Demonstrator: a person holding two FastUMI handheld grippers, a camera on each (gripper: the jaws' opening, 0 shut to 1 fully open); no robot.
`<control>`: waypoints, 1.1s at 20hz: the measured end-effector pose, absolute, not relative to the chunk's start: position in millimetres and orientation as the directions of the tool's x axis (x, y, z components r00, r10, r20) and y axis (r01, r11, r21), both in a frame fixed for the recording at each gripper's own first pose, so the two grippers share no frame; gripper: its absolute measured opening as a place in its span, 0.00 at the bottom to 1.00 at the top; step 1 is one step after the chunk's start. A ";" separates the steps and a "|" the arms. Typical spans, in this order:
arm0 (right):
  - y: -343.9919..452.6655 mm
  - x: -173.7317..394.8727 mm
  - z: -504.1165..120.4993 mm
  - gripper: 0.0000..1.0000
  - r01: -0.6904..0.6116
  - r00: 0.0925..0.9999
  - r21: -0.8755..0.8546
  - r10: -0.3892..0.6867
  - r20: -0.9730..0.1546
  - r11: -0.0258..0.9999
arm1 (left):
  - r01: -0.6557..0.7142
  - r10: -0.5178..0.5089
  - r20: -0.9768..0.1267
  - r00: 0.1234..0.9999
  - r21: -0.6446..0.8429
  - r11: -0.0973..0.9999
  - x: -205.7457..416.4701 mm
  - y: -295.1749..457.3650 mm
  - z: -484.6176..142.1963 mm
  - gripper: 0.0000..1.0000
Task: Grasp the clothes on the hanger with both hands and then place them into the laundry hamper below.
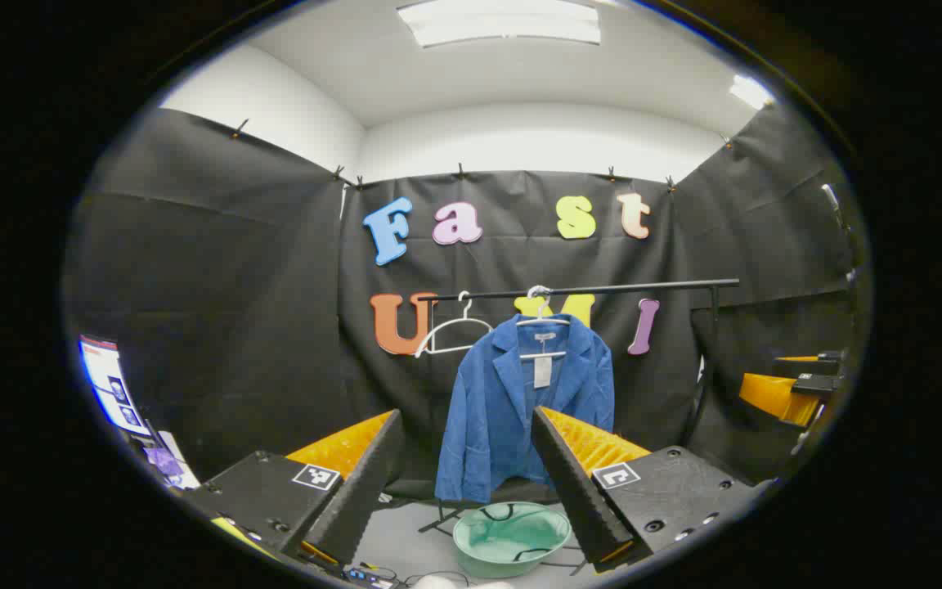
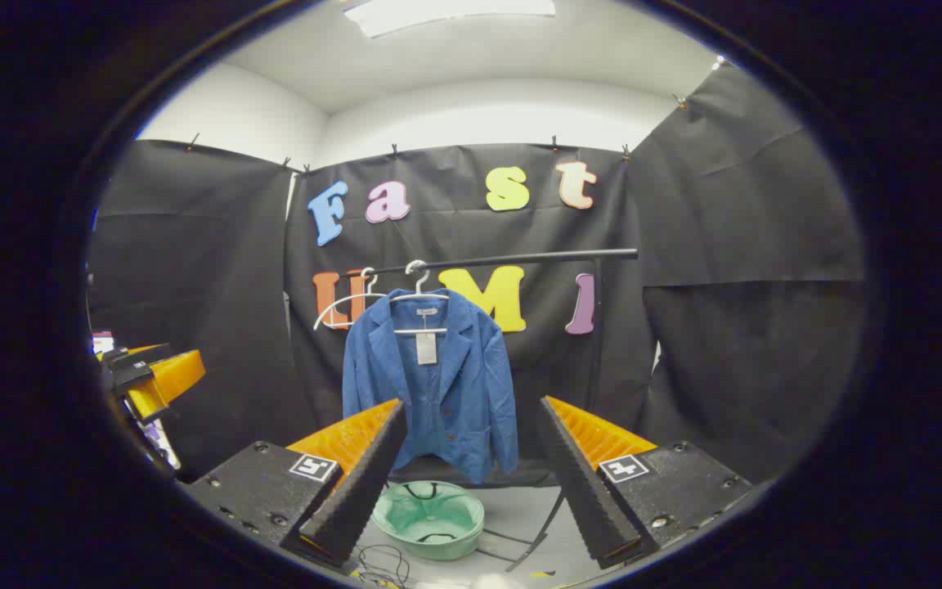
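Note:
A blue jacket [image 1: 512,401] [image 2: 438,380] hangs on a white hanger [image 1: 542,323] [image 2: 419,298] from a black rail [image 1: 585,289] [image 2: 512,259], with a pale tag at its collar. Below it on the floor stands a green laundry hamper [image 1: 510,537] [image 2: 430,517], its mouth facing up. My left gripper [image 1: 467,483] is open, well short of the jacket, with nothing between its fingers. My right gripper [image 2: 471,474] is open too, also at a distance. In the left gripper view the right gripper [image 1: 790,384] shows at the far right; in the right gripper view the left gripper [image 2: 148,376] shows at the far left.
A second, bare white hanger [image 1: 450,331] [image 2: 344,304] hangs on the rail to the left of the jacket. The rail's black stand has feet on the grey floor [image 2: 520,540] beside the hamper. Cables lie on the floor in front [image 2: 381,564]. A lit screen [image 1: 111,384] stands at the left.

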State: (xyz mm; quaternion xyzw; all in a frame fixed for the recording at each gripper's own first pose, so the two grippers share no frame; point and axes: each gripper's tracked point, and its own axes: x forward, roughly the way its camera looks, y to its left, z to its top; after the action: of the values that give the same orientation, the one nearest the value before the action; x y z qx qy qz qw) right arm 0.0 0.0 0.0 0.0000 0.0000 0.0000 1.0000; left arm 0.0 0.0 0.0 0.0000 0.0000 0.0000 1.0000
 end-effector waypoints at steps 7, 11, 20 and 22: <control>4.2 -6.3 -4.7 1.00 0.048 0.999 0.022 -0.049 0.012 0.999 | 0.028 -0.028 -0.002 1.000 -0.023 0.999 4.3 12.6 1.4 1.00; 4.7 -0.9 -0.8 1.00 0.062 0.998 0.012 -0.062 0.027 0.998 | 0.031 -0.031 -0.002 1.000 -0.010 0.999 7.4 16.4 -1.3 1.00; -4.8 61.0 -16.3 1.00 0.052 0.999 0.018 -0.053 0.012 0.998 | 0.064 -0.063 0.027 0.998 -0.027 0.998 61.7 1.4 -3.2 1.00; -5.2 88.3 -20.1 1.00 0.030 1.000 0.011 -0.030 0.003 1.000 | 0.078 -0.077 0.024 0.997 -0.026 0.997 85.2 -9.5 -9.3 0.92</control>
State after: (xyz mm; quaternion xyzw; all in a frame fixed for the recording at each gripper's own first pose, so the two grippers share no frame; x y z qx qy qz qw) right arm 88.3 -5.2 -20.1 0.0053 -0.0015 -0.0148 0.9999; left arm 85.2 -9.5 -9.3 -0.0135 -0.0114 -0.0389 0.9991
